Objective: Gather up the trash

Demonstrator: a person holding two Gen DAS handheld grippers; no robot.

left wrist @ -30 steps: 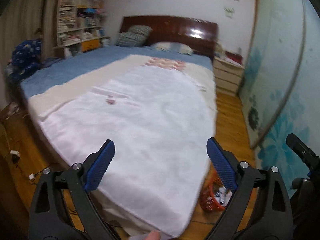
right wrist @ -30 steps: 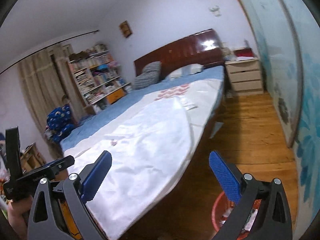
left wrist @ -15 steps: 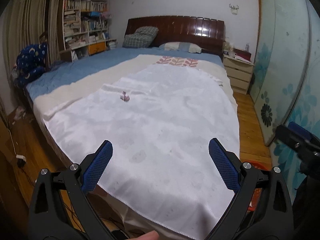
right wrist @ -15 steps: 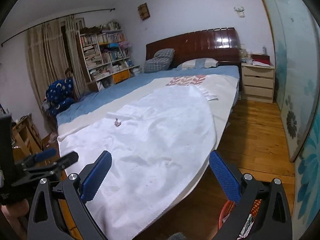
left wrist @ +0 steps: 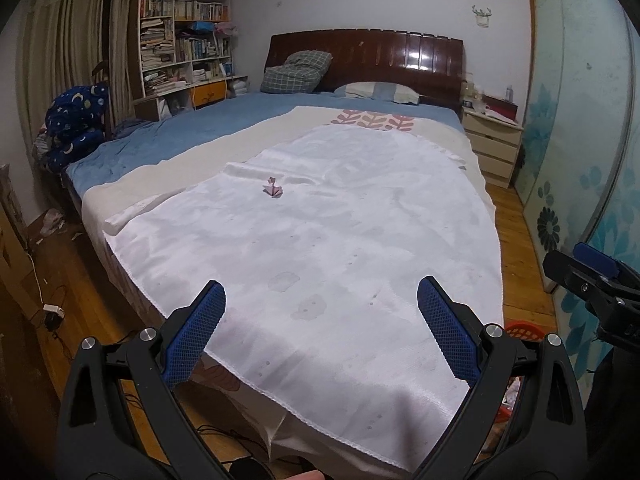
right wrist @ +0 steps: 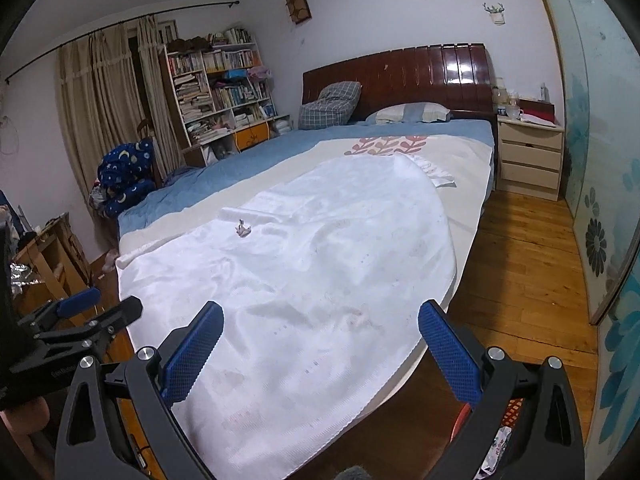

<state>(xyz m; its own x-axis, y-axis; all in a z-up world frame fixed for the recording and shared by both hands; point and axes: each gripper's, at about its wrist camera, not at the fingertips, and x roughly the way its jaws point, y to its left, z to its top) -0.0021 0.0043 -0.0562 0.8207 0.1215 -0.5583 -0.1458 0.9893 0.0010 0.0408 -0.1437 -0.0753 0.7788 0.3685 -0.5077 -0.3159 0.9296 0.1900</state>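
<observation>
A small crumpled pink scrap of trash (left wrist: pixel 273 188) lies on the white sheet (left wrist: pixel 340 240) in the middle of the bed; the right wrist view shows the scrap (right wrist: pixel 242 228) too. My left gripper (left wrist: pixel 320 320) hangs open over the foot of the bed, well short of the scrap, with nothing between its blue pads. My right gripper (right wrist: pixel 320 336) is open and empty as well, over the bed's foot corner. A red trash basket (left wrist: pixel 520 330) stands on the floor by the bed's right foot corner, seen also as a basket (right wrist: pixel 512 412) partly hidden behind my right gripper.
A dark wooden headboard (left wrist: pixel 364 56) and pillows are at the far end. A bookshelf (left wrist: pixel 184 52) and a blue bundle (left wrist: pixel 76 124) stand left. A bedside drawer unit (left wrist: pixel 494 144) and a sliding door (left wrist: pixel 580 128) line the right. Wooden floor (right wrist: pixel 516 264) runs along the bed's right side.
Both views have risen and steadied, now looking level down the bed; the basket has dropped to the lower edge. The scrap has not moved. Both grippers stay open.
</observation>
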